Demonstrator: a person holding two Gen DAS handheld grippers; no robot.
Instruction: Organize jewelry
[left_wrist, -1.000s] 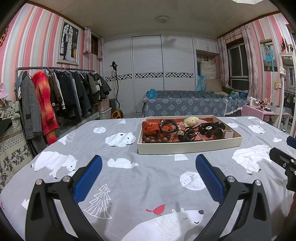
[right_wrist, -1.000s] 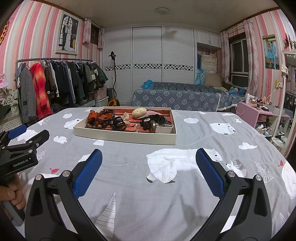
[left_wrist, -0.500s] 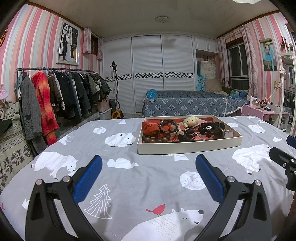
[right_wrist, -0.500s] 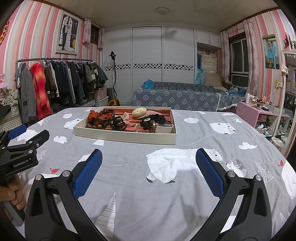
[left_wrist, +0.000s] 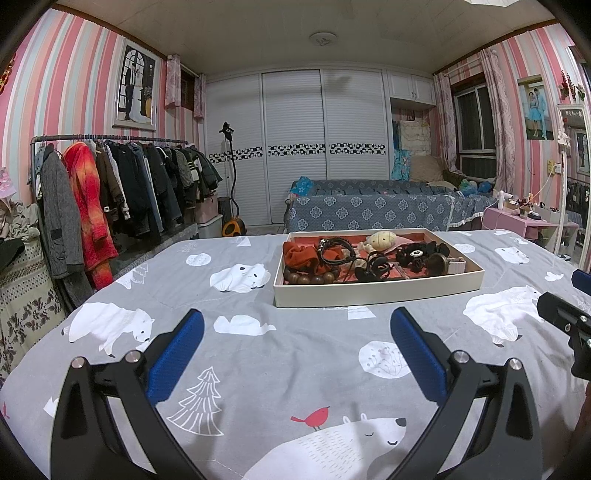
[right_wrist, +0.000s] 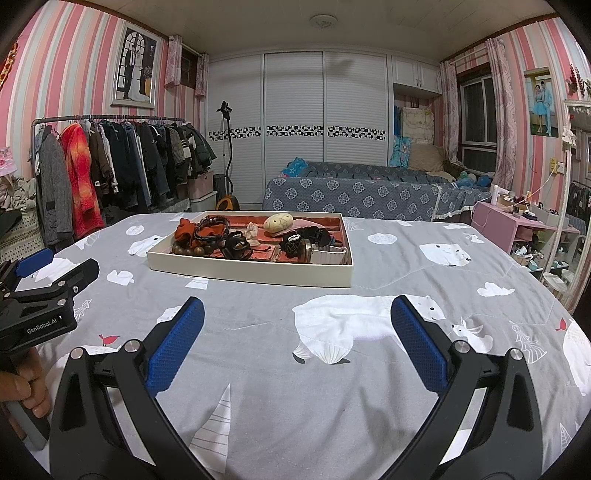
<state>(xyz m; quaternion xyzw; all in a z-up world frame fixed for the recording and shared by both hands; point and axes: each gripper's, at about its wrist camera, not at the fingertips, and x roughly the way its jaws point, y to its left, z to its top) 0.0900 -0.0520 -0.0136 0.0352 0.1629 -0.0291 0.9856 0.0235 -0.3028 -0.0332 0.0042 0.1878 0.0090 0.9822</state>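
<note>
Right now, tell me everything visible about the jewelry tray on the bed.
The jewelry tray is a shallow rectangular box with cream walls and a red lining, apparently cardboard. It lies flat on the grey polar-bear bedspread, ahead of both open grippers, neither touching it. Crowded inside are an orange scrunchie, brown wooden beads, black braided bracelets, a cream oval piece and a watch with a white strap.

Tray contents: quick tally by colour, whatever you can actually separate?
In the tray, as far as the pile separates:
Orange scrunchie: 1
Brown bead bracelet: 1
Black pieces (braided bracelet, hair tie, flower piece): 3
Cream oval piece: 1
White watch strap: 1
Total: 7; others overlap, so this is a floor.
</note>
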